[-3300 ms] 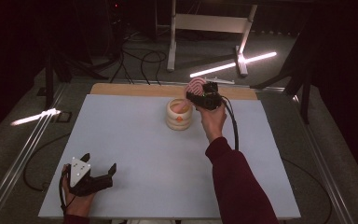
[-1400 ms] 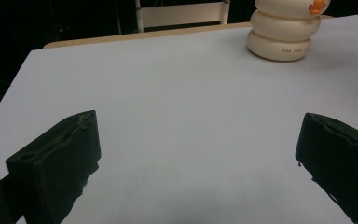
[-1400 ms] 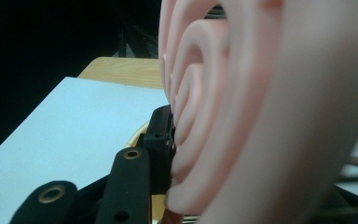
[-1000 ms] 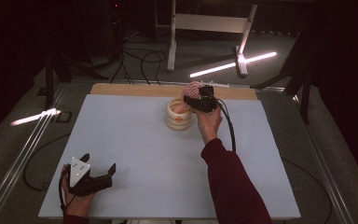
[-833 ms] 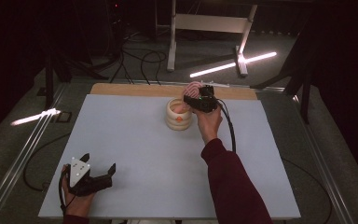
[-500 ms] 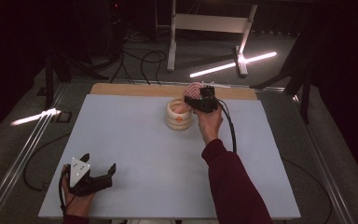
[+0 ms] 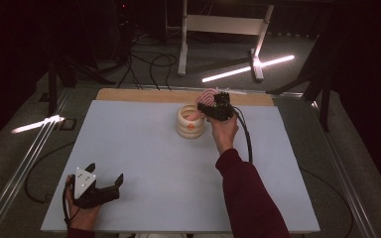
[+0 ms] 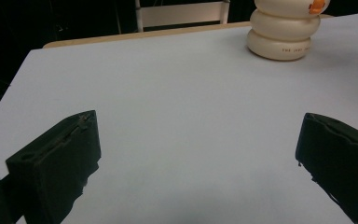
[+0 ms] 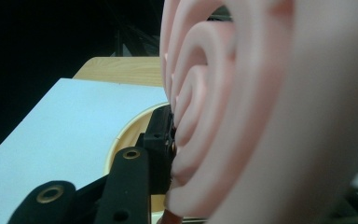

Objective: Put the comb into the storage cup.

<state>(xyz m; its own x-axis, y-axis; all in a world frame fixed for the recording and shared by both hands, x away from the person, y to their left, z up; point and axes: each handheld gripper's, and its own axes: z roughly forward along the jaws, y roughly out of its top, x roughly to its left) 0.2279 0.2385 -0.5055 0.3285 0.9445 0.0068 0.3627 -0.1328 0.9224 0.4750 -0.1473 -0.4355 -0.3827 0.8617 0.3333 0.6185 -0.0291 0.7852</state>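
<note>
A cream ribbed pot made of stacked rings, with an orange mark on its side, stands at the back middle of the pale blue table. My right gripper hovers at the pot's right rim, shut on a pink ridged piece held on edge over the opening. The right gripper view has the pink ridged piece close up, one black finger pressing on its grooved face, and the pot's rim below. My left gripper rests at the front left, open, jaws wide apart with bare table between them.
A wooden strip runs along the table's far edge. Behind it are a white stand, floor cables and bright light strips. A metal rail lines the left side. The cream pot sits far ahead in the left gripper view.
Since the earliest frame my right gripper has shifted slightly left with the pink piece, closer over the pot. Over the last second nothing has visibly moved. The left gripper has stayed put.
</note>
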